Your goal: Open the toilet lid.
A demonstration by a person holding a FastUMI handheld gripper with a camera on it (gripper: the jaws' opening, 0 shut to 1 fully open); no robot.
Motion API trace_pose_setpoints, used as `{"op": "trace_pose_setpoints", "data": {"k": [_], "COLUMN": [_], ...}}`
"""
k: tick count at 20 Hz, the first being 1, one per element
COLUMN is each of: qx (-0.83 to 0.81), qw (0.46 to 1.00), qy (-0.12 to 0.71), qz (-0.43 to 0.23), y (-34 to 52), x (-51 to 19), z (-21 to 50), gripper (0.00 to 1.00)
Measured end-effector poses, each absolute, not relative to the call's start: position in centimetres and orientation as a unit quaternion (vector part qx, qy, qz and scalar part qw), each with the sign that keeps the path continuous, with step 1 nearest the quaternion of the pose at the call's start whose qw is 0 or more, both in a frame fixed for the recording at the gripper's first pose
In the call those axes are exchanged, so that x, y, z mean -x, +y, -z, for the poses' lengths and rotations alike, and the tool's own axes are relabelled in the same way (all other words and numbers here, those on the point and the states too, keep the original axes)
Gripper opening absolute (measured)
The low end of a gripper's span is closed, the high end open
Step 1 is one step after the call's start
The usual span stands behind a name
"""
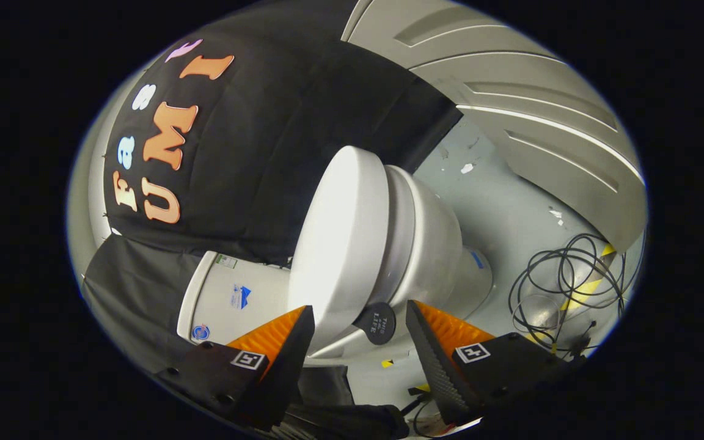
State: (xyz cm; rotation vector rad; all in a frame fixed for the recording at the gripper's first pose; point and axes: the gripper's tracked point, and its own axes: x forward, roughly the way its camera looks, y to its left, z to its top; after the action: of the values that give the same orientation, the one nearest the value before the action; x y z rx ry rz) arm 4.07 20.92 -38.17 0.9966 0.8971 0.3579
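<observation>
Booth floor (498, 214): pale grey, scuffed, right of centre in the frame; black cloth wall (278, 153) across the upper left.

Toilet (425, 244): white, centre of frame, seen tilted by the camera's roll. Bowl toward the right, tank (230, 299) at lower left against the cloth.

Toilet lid (340, 238): white, at centre, parted from the bowl rim by a gap. Its edge lies just ahead of the tongs, nearer the left finger.

Round black tab (376, 322): at the lid's lower edge, between the two fingers.

Tongs (358, 321): bottom centre, fingers spread apart, pressing on nothing.

Cable coil (566, 287): black, loose on the floor at right, over yellow-and-black tape (584, 287).
</observation>
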Motion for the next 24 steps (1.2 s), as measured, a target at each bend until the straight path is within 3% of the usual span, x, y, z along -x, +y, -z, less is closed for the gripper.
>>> {"op": "trace_pose_setpoints", "data": {"k": [14, 15, 19, 24], "qx": [-0.507, -0.504, -0.499, -0.484], "qw": [0.748, 0.746, 0.734, 0.731], "qy": [0.400, 0.405, 0.435, 0.449], "qz": [-0.155, -0.156, -0.150, -0.170], "y": [20.4, 20.7, 21.5, 23.5], "x": [-5.0, -4.9, -4.6, -4.1], "z": [38.3, 38.7, 40.7, 41.3], "gripper": [0.96, 0.92, 0.92, 0.72]}}
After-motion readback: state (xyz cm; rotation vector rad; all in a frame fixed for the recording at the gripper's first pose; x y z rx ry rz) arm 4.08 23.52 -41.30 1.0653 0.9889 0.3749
